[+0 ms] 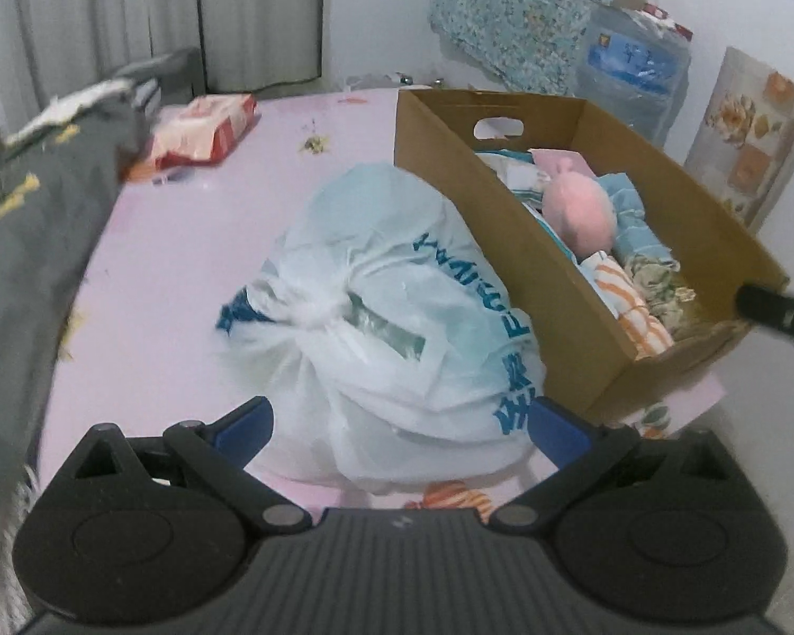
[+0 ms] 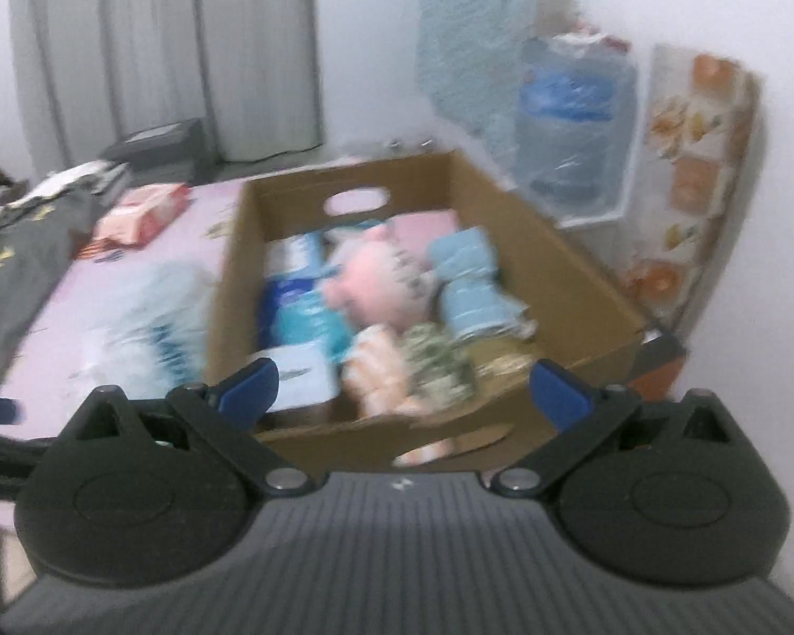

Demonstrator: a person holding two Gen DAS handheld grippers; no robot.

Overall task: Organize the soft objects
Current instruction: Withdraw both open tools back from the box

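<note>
Pink cloth covers the bed (image 1: 185,243), and most of the soft things sit on it. A brown cardboard box (image 1: 508,264) stands on the right side of the bed, near the white wall. It has a cut-out handle hole in its far end. Inside the box lie a pink plush toy (image 1: 582,211), rolled blue cloths (image 2: 468,286), an orange striped cloth (image 1: 635,312) and a cloth with green flowers (image 1: 656,275). A white plastic bag (image 1: 391,317) with blue letters is tied shut and rests on the bed, touching the left wall of the box. Farther back on the bed lies a red and white packet (image 1: 204,129). A dark grey cloth (image 1: 32,243) hangs over the left edge of the bed.

Grey curtains (image 1: 159,16) hang at the back of the room. A big water bottle (image 1: 630,74) stands by the wall behind the box, with a speckled blue cloth (image 1: 519,16) hanging above it. A flowery panel (image 1: 751,132) leans on the wall to the right.

The left tongs (image 1: 399,423) are spread wide over the near end of the bag and hold nothing. The right tongs (image 2: 402,386) are spread wide too, over the near end of the box, and hold nothing. That picture is blurry, so the small things in the box are hard to make out there.
</note>
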